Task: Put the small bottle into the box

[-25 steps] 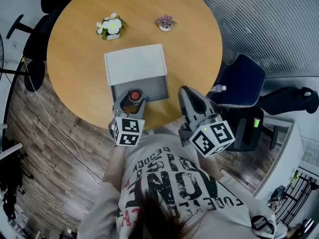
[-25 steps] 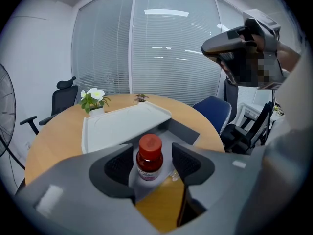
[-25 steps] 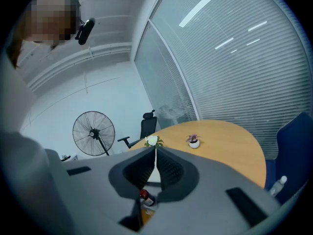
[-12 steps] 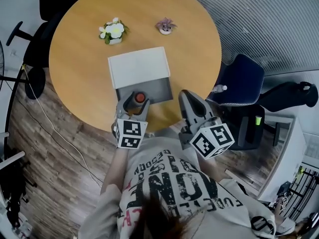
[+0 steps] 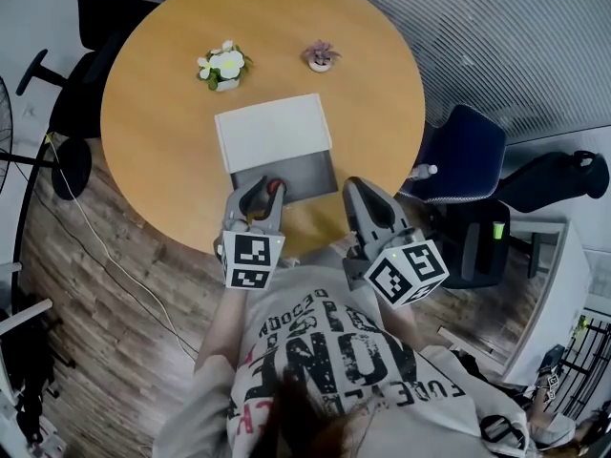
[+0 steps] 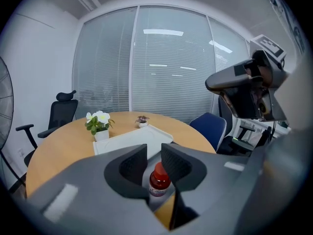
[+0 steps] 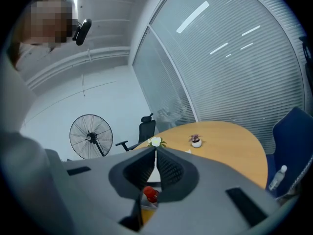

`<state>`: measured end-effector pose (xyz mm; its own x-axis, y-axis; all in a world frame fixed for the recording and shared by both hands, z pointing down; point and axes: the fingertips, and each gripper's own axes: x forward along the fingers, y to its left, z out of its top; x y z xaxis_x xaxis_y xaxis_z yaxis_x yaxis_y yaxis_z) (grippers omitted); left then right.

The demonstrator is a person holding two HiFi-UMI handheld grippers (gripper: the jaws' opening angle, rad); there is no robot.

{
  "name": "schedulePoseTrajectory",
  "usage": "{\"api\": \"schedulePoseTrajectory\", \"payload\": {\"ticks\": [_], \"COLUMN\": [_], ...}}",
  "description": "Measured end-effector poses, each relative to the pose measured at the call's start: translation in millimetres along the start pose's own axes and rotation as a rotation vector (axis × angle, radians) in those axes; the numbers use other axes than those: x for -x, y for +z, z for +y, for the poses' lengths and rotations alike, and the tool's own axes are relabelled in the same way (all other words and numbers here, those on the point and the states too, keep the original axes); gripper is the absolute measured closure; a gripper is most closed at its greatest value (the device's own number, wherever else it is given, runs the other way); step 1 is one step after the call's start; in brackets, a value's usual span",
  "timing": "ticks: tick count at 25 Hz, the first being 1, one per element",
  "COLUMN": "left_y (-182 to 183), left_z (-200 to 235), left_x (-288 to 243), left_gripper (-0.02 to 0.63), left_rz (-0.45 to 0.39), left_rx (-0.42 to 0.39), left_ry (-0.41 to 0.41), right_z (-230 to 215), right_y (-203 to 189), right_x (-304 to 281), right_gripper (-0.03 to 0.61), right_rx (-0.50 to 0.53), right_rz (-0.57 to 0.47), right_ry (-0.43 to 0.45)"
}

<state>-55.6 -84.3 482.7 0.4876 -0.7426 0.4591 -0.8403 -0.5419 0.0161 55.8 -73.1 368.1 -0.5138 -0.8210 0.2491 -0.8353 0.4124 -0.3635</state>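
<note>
Two grippers hang over the near edge of the round tabletop (image 5: 162, 113), one in each of the person's hands. The small bottle (image 5: 275, 187) stands upright inside the box (image 5: 307, 170). Its long axis is vertical and its red cap points straight up. It stands close to the box's near wall, a little left of the middle. The box sits towards the tabletop's near edge, with its white lid (image 5: 274, 130) lying open and flat on the far side. The left gripper (image 5: 260, 197) is just on the near side of the bottle. Its jaws have just been closing and now stand a narrow way apart, with the bottle showing through the gap but not pinched. The right gripper (image 5: 361, 187), off the box's near right corner, has its jaw tips pressed together on nothing.
</note>
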Motion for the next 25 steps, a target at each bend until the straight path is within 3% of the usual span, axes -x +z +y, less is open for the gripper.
{"api": "schedulePoseTrajectory", "payload": {"ticks": [6, 13, 25], "left_y": [5.3, 33.4, 137.0], "left_z": [6.6, 14.0, 14.9], "left_x": [4.9, 14.5, 58.1], "left_gripper": [0.603, 0.604, 0.604], "left_rz": [-0.027, -0.108, -0.32], "left_rx": [-0.003, -0.009, -0.083], "left_ry": [0.045, 0.093, 0.244], "right_z": [1.6, 2.5, -16.4], "right_y": [-0.5, 4.5, 18.7], "right_x": [1.7, 2.9, 43.1], "right_gripper": [0.563, 0.563, 0.563], "right_rx": [0.004, 0.01, 0.018], "right_rz": [-0.002, -0.017, -0.037], "right_ry": [0.008, 0.037, 0.087]}}
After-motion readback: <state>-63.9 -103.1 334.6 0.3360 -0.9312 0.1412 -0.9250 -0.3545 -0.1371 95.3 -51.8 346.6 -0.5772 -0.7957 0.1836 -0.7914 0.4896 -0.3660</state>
